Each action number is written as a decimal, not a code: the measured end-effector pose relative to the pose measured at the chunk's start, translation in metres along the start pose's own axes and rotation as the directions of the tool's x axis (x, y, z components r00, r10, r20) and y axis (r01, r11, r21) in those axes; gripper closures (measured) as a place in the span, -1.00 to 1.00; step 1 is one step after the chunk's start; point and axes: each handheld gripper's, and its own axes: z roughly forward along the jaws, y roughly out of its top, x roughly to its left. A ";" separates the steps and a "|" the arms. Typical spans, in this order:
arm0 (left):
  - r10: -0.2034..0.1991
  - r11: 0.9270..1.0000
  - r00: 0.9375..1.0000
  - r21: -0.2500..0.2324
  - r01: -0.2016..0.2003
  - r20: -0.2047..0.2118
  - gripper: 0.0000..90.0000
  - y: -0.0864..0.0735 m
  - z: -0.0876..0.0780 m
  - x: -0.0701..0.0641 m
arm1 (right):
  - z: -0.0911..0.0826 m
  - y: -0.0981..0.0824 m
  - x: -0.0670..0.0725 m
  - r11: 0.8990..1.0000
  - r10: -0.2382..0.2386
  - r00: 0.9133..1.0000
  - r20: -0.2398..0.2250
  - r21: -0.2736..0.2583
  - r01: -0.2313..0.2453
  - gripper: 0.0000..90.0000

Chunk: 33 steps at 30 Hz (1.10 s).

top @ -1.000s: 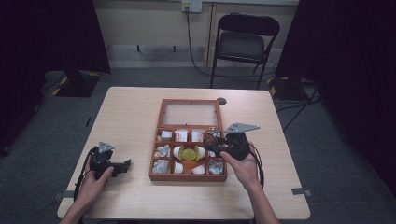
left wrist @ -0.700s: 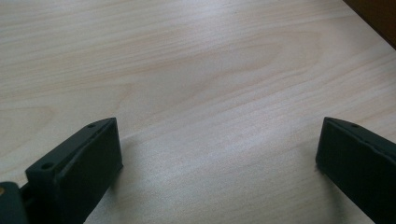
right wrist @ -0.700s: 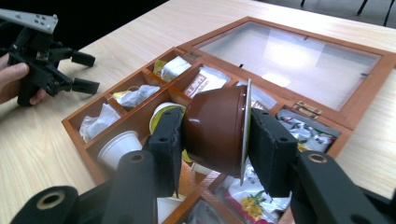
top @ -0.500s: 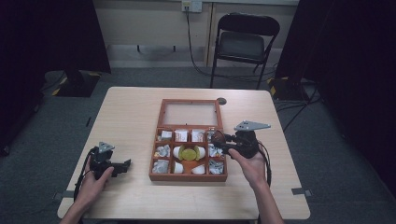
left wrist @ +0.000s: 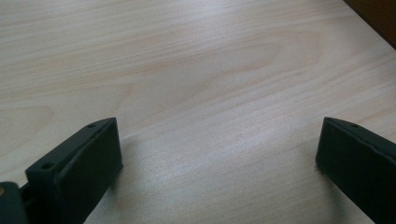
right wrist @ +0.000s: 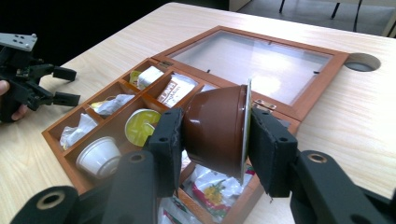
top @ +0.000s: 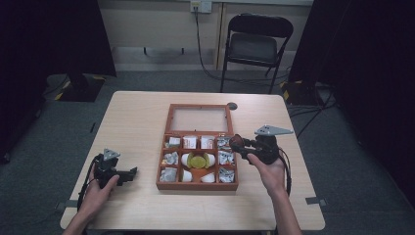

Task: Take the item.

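Note:
A brown coffee capsule (right wrist: 217,130) with a foil lid is clamped on its side between the pads of my right gripper (right wrist: 215,135), which is shut on it. In the high view that right gripper (top: 236,143) hovers over the right edge of the wooden compartment box (top: 198,186), capsule (top: 234,142) at its tip. The box (right wrist: 56,140) holds a yellow capsule (right wrist: 138,123), a white capsule (right wrist: 98,154) and several tea sachets (right wrist: 175,91). Left of the box, my left gripper (top: 128,175) rests low over the bare table; its jaws stand wide apart in the left gripper view, so the left gripper (left wrist: 217,158) is open.
The box's glass lid (top: 199,120) lies open flat toward the far side. A round cable hole (top: 232,105) sits in the table behind it. A black chair (top: 259,44) stands beyond the table. Bare tabletop (top: 132,127) stretches on the left, with a narrower strip to the right.
My right gripper has drifted to the right and slightly up with the brown capsule, from over the box's right compartments to its right edge. The left gripper has stayed put.

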 end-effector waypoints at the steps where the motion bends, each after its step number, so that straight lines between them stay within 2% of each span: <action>1: 0.000 1.000 1.000 -0.001 0.000 -0.001 -1.00 0.000 0.000 0.000 | -0.001 0.000 -0.001 1.000 0.004 1.000 0.002 -0.003 -0.004 0.26; 7: 0.000 1.000 1.000 0.000 0.000 0.000 -1.00 0.000 0.000 0.000 | -0.003 -0.002 -0.009 1.000 0.010 1.000 0.024 0.000 -0.010 0.26; 19: 0.000 1.000 1.000 0.000 0.000 0.000 -1.00 0.000 0.000 0.000 | -0.009 -0.013 -0.033 0.999 0.055 0.995 0.082 -0.003 -0.055 0.26; 21: 0.000 1.000 1.000 0.000 0.000 0.000 -1.00 0.000 0.000 0.000 | -0.008 -0.017 -0.038 0.998 0.064 0.993 0.101 0.004 -0.065 0.26; 26: 0.000 1.000 1.000 0.000 0.000 0.000 -1.00 0.000 0.000 0.000 | -0.003 -0.025 -0.049 0.995 0.097 0.989 0.112 0.021 -0.100 0.26; 33: 0.000 1.000 1.000 0.000 0.000 0.000 -1.00 0.000 0.000 0.000 | 0.002 -0.033 -0.058 0.992 0.109 0.984 0.142 0.050 -0.117 0.26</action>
